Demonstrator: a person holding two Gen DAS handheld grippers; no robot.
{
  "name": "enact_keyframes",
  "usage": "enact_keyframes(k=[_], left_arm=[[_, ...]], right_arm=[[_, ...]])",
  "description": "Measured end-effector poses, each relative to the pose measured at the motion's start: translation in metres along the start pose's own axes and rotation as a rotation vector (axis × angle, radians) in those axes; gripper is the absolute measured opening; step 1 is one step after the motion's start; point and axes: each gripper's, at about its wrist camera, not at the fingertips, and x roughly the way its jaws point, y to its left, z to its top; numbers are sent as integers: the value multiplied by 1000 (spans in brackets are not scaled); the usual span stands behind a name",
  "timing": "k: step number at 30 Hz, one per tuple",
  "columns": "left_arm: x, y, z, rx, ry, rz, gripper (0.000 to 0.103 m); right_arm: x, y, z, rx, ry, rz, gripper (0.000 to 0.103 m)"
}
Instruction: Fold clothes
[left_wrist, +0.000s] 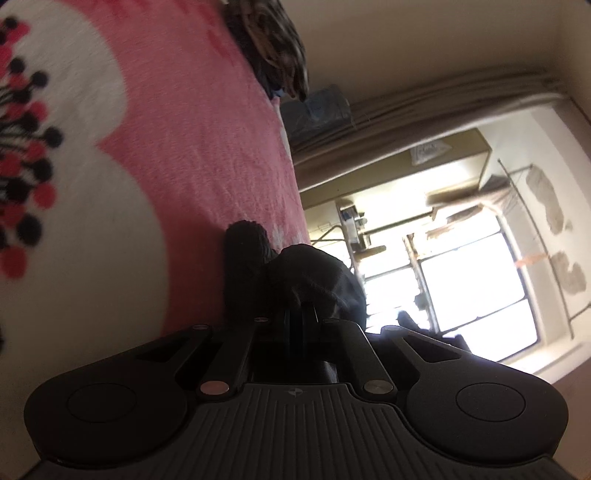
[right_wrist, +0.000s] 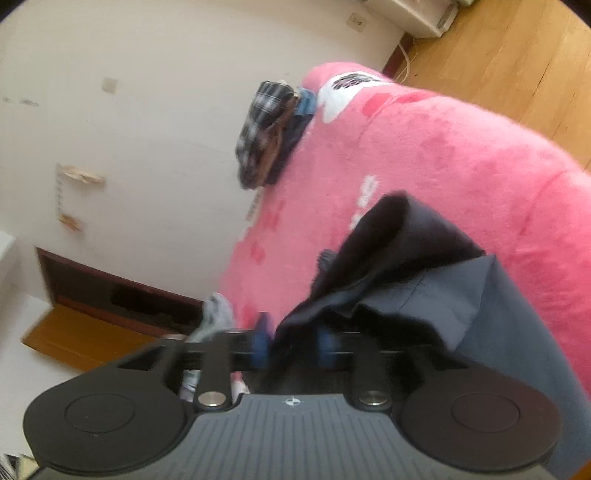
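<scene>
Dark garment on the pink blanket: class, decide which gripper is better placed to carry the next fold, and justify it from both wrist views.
Left. The left gripper is shut on the dark garment, so it can probably pull. The right gripper stands open, its pads apart around the cloth without clamping, above the pink blanket.

The bed under my jaws wore a fuzzy pink blanket (right_wrist: 443, 147), printed with big white shapes (left_wrist: 74, 229) and clusters of red and black dots (left_wrist: 26, 177) in the left wrist view. A dark garment (right_wrist: 424, 266) lay across the blanket in front of me, its black fleecy side turned up over a smoother grey-blue panel. At the far edge, against the cream wall, a pile of clothes (right_wrist: 266, 133) sat on the blanket: a dark plaid piece on top, something brown under it and a bit of blue beside. Beyond the bed's rounded corner ran a wooden floor (right_wrist: 517, 55).
</scene>
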Motion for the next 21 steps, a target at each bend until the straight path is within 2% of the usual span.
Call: enact_keyframes(k=[4,6,8,9,11,14,17,19,21], left_arm=[[-4,6,1,-45,-12,-13,7],[-5,7,0,-54,-22,-15,20],[-5,7,0,-64,-30,-16,29],[-5,7,0,-72,-30,-20,31],[-4,7,1,-88,-28,-28,36],[-4,12,2,-133,-34,1,37],[-10,21,3,-201,-55,-19,38],[-16,25,2,-248,-77,-31,40],[-21,22,2,-250,-87,-27,46]], right_arm=[[-31,31,-19,-211,-30,-28,53],[-38,49,-32,-327,-23,-14,53],[-27,69,-47,-466,28,6,51],[-14,79,-53,-535,57,-11,50],[20,90,-60,-608,123,-42,40],[71,93,-59,-608,190,-80,30],[99,78,-42,-475,186,-87,29],[98,67,-30,-368,165,-54,29],[85,59,-21,-288,129,-24,29]])
